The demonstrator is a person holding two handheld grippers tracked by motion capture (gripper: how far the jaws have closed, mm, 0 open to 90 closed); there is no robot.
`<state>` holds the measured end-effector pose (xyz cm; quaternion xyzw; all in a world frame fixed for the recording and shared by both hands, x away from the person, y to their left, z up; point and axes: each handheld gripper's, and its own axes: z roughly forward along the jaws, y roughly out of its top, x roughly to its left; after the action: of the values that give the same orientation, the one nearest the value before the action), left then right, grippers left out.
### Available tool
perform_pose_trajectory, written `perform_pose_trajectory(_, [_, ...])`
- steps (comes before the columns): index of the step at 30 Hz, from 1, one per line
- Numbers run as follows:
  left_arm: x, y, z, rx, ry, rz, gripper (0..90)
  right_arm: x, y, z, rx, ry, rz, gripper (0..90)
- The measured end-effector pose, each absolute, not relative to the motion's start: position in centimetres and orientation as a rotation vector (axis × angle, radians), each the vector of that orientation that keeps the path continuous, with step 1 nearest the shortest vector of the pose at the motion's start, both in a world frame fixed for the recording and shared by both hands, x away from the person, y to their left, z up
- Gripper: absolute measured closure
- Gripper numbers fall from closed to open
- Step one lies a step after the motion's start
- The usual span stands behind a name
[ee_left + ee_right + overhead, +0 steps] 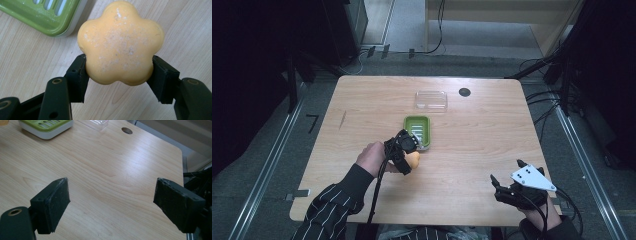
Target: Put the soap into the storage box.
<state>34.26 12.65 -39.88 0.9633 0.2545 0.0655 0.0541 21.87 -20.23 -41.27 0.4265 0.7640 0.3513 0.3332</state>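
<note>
An orange flower-shaped soap sits between the jaws of my left gripper, which is shut on its two sides. In the high view the soap is just in front of the green soap dish, with the left gripper over it near the table's middle. The dish's corner lies close behind the soap. My right gripper rests near the front right edge, jaws wide apart with nothing between them. The green dish is far off in that view.
A clear plastic lid lies behind the green dish, and a dark round hole sits in the table beyond it. The table's right edge is close to my right gripper. Cables run on the floor around the table.
</note>
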Motion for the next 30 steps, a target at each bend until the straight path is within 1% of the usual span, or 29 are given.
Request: perform_pose_trajectory(30, [38.0, 11.5, -38.1, 2.900, 0.745, 0.250, 39.4, 21.8, -20.2, -41.3, 1.111, 1.996, 0.915, 13.7])
